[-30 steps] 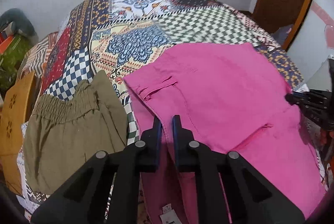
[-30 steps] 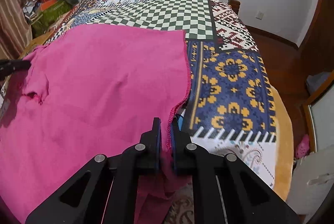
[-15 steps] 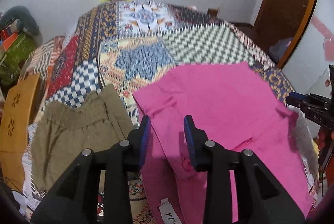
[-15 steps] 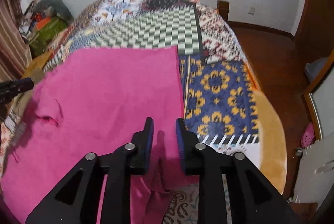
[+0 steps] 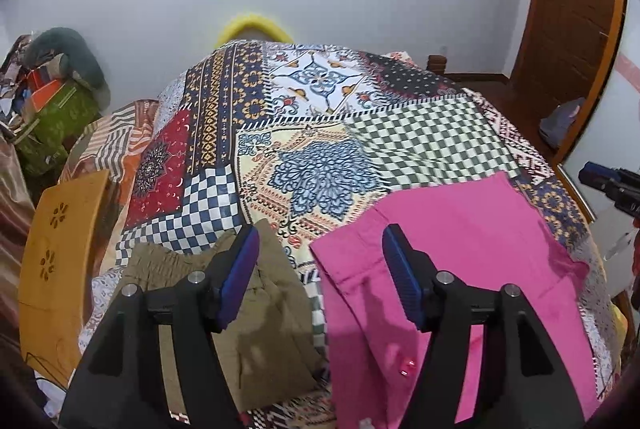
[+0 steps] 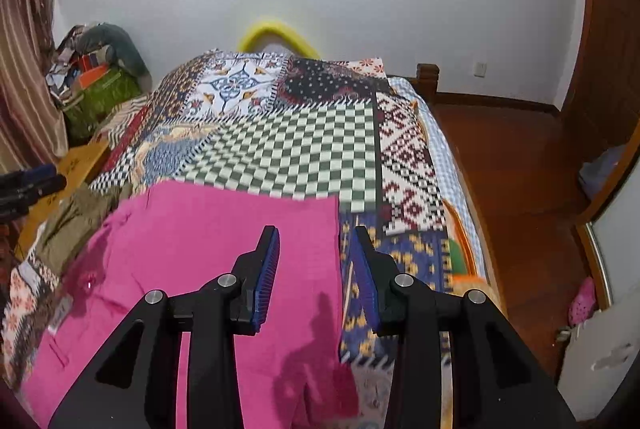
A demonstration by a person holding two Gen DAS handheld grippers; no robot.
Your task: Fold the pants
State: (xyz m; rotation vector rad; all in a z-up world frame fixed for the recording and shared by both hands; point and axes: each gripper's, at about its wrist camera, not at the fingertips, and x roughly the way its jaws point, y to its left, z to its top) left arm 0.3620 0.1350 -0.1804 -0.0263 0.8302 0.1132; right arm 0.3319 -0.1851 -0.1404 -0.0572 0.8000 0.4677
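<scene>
Pink pants [image 5: 460,261] lie folded flat on the patterned bedspread [image 5: 320,133]; they also show in the right wrist view [image 6: 224,241]. My left gripper [image 5: 320,249] is open and empty, held above the gap between the pink pants and olive shorts [image 5: 272,313]. My right gripper [image 6: 314,249] is open and empty, above the right edge of the pink pants. The right gripper's tip shows at the right edge of the left wrist view [image 5: 612,185]. The left gripper's tip shows at the left edge of the right wrist view [image 6: 28,185].
Olive shorts [image 6: 72,221] lie left of the pink pants. A wooden board [image 5: 60,257] stands at the bed's left side. Bags and clutter [image 5: 52,109] sit by the left wall. A wooden floor [image 6: 520,189] and door are to the right.
Both grippers have opened, let go of the pink pants and lifted up and back. The pants now lie flat on the bed.
</scene>
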